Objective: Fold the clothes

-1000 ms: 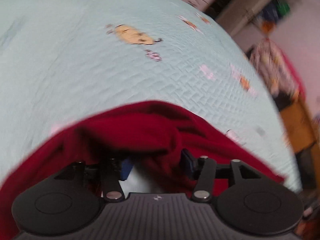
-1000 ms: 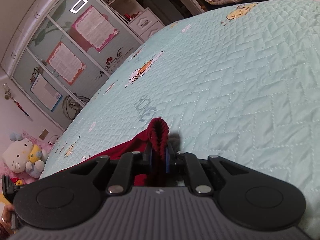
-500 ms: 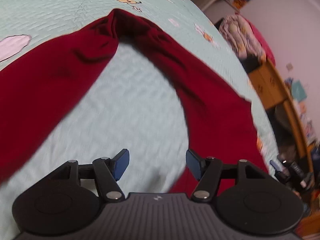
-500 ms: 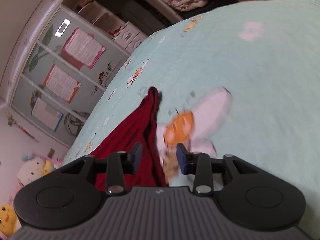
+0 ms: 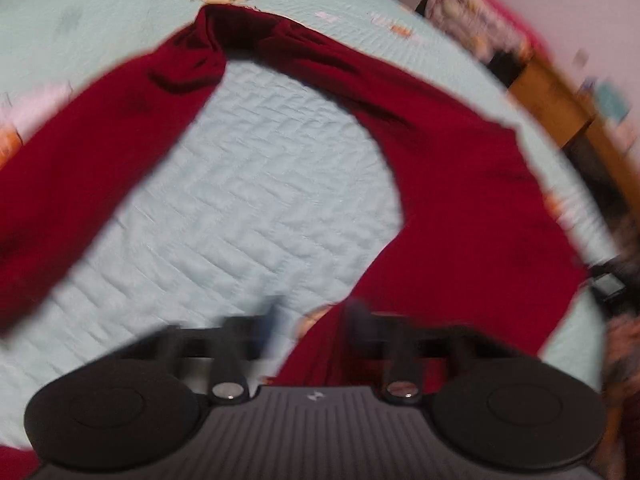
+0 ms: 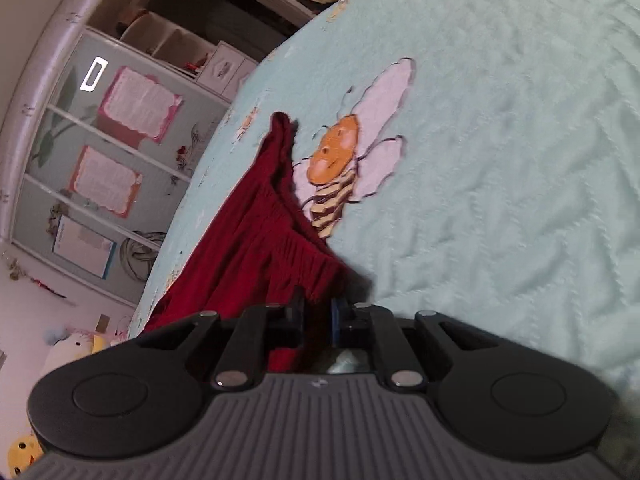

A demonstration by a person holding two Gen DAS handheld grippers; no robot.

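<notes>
Two tongs work the red pants (image 5: 460, 184). My right tongs (image 6: 318, 316) pinch the waistband. My left tongs (image 5: 310, 316) are blurry, I cannot tell. Next, I should fold.

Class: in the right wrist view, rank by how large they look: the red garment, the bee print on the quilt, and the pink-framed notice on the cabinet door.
1. Red garment
2. Bee print
3. Pink-framed notice, though it sits farther away, so its true size is unsure.

A mint quilted bedspread (image 6: 500, 160) with a cartoon bee (image 6: 340, 168) covered the bed. Behind stood a glass-door cabinet (image 6: 100, 140) with pink papers (image 6: 138, 102) and plush toys (image 6: 76, 350).
</notes>
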